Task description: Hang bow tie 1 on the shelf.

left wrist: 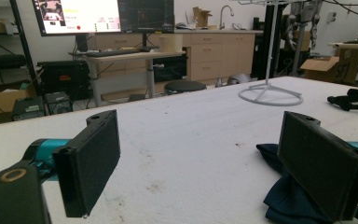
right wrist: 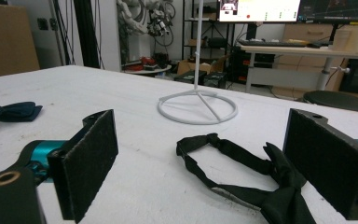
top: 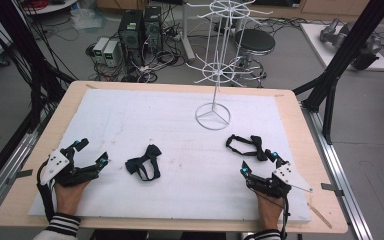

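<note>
High view, from where I stand: at the near edge of the table 2 hands each hold a gripper low on the white foam mat (top: 130, 107). The left gripper (top: 92, 152) has its jaws wide apart and holds nothing; the right gripper (top: 259, 162) is also spread wide and empty.

Just ahead of the left gripper, toward the middle of the mat, lies a dark navy bow tie (top: 144, 163) with its strap curled around it. In the left gripper view this tie sits at the lower right, partly behind the right jaw and not between the pads. The black bow tie (top: 246, 145) lies just in front of the right gripper, its strap making a loop toward the left. In the right gripper view the black tie lies between the 2 jaws, but the pads do not touch it.

Farther back stands the white wire display rack (top: 213, 65), on its round base on the mat, well apart from both ties. Its arms look bare.

My judgement is that the work is at the very beginning: both ties lie flat, nothing is picked up, nothing hangs on the rack. What is left is everything, that is to grasp each tie and, most likely, bring it to the rack.
</note>
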### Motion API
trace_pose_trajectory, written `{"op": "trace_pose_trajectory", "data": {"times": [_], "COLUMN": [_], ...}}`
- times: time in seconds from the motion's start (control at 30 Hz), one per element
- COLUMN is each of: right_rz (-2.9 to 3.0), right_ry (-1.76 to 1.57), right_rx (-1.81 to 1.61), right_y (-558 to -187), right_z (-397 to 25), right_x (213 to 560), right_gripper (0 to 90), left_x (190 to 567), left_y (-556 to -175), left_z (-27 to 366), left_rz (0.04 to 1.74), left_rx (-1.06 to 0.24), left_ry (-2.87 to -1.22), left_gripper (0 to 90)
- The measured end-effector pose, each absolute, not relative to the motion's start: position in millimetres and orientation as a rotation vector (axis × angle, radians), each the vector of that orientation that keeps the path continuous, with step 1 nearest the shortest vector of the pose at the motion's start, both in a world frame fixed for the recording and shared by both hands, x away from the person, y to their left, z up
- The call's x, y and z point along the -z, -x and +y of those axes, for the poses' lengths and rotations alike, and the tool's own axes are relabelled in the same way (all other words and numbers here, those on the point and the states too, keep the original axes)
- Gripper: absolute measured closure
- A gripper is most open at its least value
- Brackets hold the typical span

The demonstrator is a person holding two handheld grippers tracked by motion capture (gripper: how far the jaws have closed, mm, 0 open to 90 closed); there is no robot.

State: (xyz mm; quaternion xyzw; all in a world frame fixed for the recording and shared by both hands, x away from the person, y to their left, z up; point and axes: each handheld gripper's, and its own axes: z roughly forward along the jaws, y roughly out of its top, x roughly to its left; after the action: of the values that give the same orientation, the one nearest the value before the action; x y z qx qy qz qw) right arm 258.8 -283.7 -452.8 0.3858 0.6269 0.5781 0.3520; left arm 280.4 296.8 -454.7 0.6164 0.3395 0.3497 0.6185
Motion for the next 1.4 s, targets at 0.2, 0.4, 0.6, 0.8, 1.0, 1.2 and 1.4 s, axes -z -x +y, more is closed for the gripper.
{"op": "trace_pose_trajectory", "data": {"times": [0.2, 0.4, 0.6, 0.8, 1.0, 1.2, 1.4], "right_rz": [1.611, 1.605, 1.615, 1.613, 1.607, 1.611, 1.613], "right_ry": [-1.001, -1.001, -1.000, -0.994, -0.999, -0.997, -1.004], "right_rx": [-1.504, -1.502, -1.501, -1.495, -1.500, -1.501, -1.505], "right_y": [-259, -259, -259, -258, -258, -259, -259], "right_z": [-285, -285, -285, -284, -285, -285, -285], "right_x": [453, 453, 453, 453, 453, 453, 453], "right_gripper": [9.5, 9.5, 9.4, 9.4, 9.5, 9.5, 9.5], "left_x": [455, 455, 454, 454, 454, 448, 433], "left_y": [-280, -280, -281, -282, -282, -286, -290], "left_z": [297, 297, 297, 297, 297, 294, 289], "left_rz": [0.782, 0.786, 0.794, 0.797, 0.801, 0.798, 0.754], "left_rx": [-0.805, -0.801, -0.803, -0.794, -0.796, -0.756, -0.740], "left_ry": [-1.419, -1.418, -1.422, -1.427, -1.430, -1.455, -1.508], "left_gripper": [13.5, 13.5, 13.6, 13.5, 13.5, 13.3, 13.3]}}
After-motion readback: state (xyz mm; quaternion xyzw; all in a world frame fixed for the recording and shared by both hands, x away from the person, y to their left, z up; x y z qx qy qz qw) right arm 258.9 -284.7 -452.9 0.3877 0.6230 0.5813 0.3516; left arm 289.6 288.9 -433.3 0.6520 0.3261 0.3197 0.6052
